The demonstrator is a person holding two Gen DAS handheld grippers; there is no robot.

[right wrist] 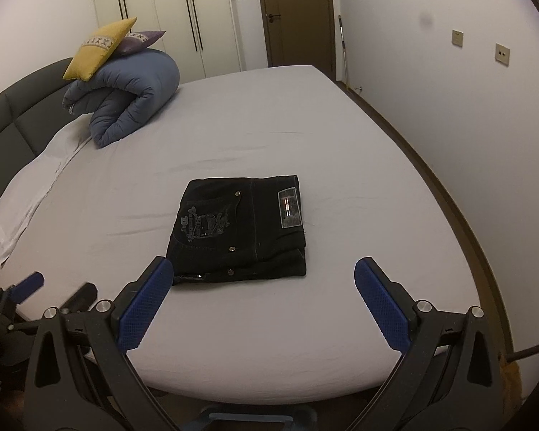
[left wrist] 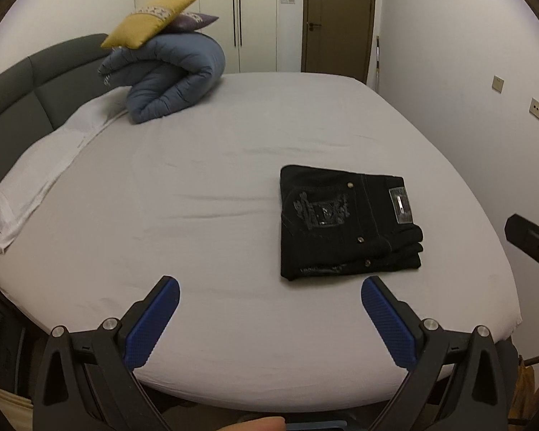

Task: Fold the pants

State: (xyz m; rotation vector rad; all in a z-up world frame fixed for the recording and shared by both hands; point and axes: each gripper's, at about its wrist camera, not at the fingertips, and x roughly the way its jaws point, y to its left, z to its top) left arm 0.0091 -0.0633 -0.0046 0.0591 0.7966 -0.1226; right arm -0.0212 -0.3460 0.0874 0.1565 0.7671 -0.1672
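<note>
While I hold both grippers above the near edge of the bed point(left wrist: 233, 359), its pale grey sheet lies smooth with only a few shallow creases. My left gripper point(left wrist: 269, 309) has its blue pads point(left wrist: 151, 327) spread wide apart with nothing between them, and my right gripper point(right wrist: 264, 300) stands just as wide and empty. My pants point(right wrist: 240, 228) lie folded into a compact black square on the sheet, toward the near right part of the bed, apart from both grippers. A grey padded headboard point(left wrist: 36, 89) curves along the left side, with a white pillow point(left wrist: 36, 186) lying flat before it. Farther back a rolled blue quilt point(left wrist: 172, 79) sits on the bed, carrying a yellow cushion point(left wrist: 151, 21) and a purple cushion point(left wrist: 194, 21) on top. Behind the bed stand white wardrobe doors point(left wrist: 240, 14) with long dark handles and a brown door point(left wrist: 337, 18). Two switch plates point(right wrist: 501, 54) sit on the right wall. On the pants I see a shiny rectangular waist patch point(right wrist: 289, 208) and embroidered script on the back pocket point(right wrist: 206, 222), neither clear enough to read.
</note>
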